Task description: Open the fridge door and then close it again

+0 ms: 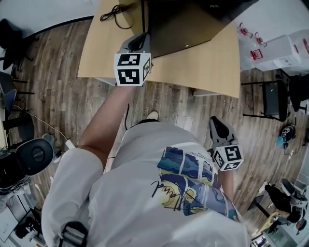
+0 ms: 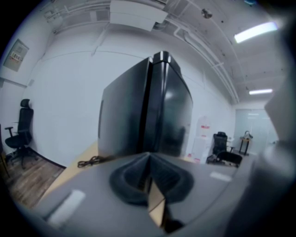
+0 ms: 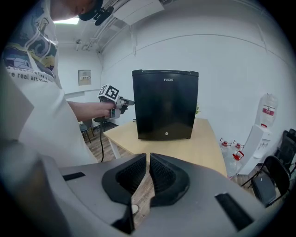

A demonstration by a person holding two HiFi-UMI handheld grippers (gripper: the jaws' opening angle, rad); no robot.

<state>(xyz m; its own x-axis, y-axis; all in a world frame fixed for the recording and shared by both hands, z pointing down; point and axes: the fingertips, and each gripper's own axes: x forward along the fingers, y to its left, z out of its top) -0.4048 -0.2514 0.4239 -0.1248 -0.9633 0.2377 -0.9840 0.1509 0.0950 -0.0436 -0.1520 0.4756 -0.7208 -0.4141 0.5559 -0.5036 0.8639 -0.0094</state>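
A small black fridge (image 3: 165, 104) stands on the pale wooden table (image 1: 212, 62), its door closed in the right gripper view. From above only its dark top (image 1: 193, 19) shows. My left gripper (image 1: 138, 39) is held out over the table's left part, just beside the fridge's left side, jaws shut and empty. In the left gripper view the fridge (image 2: 152, 111) fills the middle, seen from its corner, behind the shut jaws (image 2: 149, 159). My right gripper (image 1: 217, 126) hangs low near my body, away from the table, also shut (image 3: 148, 159) on nothing.
A black cable (image 1: 113, 12) lies on the table's far left corner. Office chairs (image 1: 29, 157) stand at the left, a black chair (image 1: 273, 99) at the right. White boxes and bottles (image 1: 289, 46) sit beyond the table's right edge. Wood floor lies underfoot.
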